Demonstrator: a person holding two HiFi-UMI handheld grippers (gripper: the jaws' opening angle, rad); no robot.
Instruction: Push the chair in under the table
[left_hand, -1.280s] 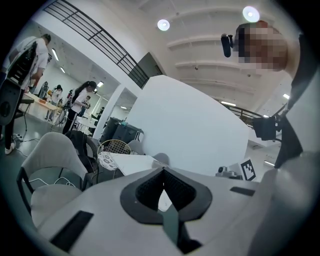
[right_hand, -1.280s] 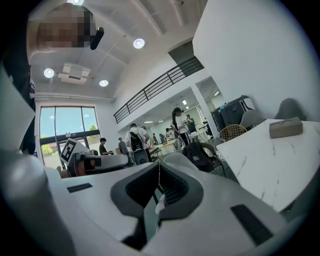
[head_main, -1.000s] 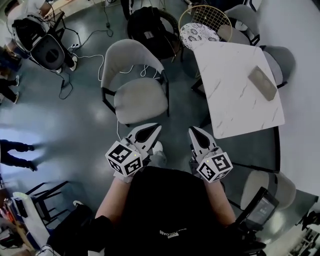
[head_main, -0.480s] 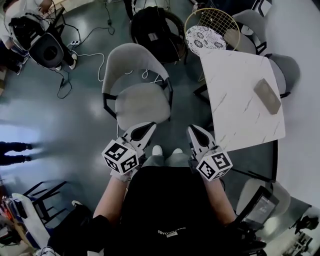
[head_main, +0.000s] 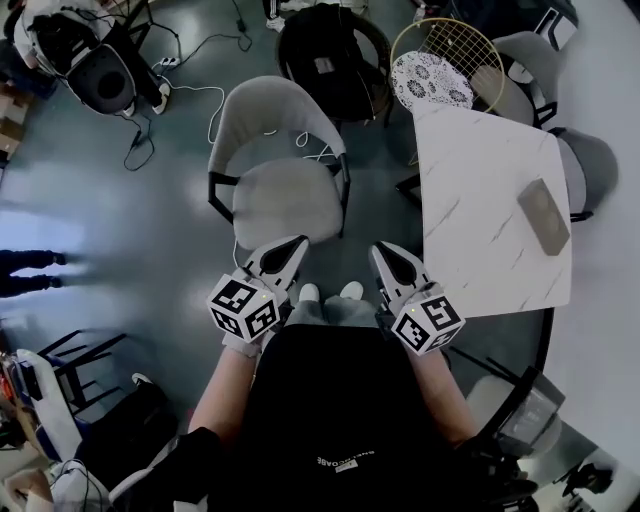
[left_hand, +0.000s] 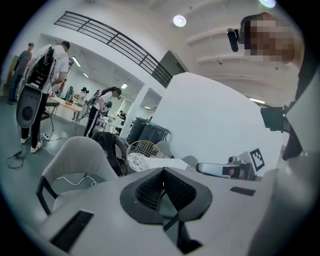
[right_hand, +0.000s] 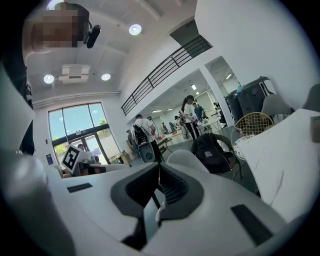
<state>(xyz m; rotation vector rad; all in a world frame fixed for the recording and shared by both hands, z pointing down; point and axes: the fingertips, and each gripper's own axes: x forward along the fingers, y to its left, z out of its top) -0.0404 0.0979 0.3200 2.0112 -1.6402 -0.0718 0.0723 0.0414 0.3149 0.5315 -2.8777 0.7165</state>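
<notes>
A grey upholstered chair (head_main: 283, 180) with a curved back and black legs stands on the floor, pulled away from the white marble table (head_main: 495, 215) to its right. The same chair (left_hand: 75, 172) fills the lower left of the left gripper view, and its back (right_hand: 187, 160) peeks over the jaws in the right gripper view. My left gripper (head_main: 297, 244) is shut and empty, its tip just short of the seat's near edge. My right gripper (head_main: 381, 250) is shut and empty too, between the chair and the table's near corner.
A grey block (head_main: 545, 215) lies on the table. Beyond it stand a gold wire chair (head_main: 443, 62) with a patterned cushion, a black chair (head_main: 330, 60) with a bag, and more grey chairs (head_main: 590, 165). Cables (head_main: 215, 105) run over the floor. People stand at the far left.
The chair and table have come nearer to both grippers, which advanced together toward the chair's seat. Both stayed shut.
</notes>
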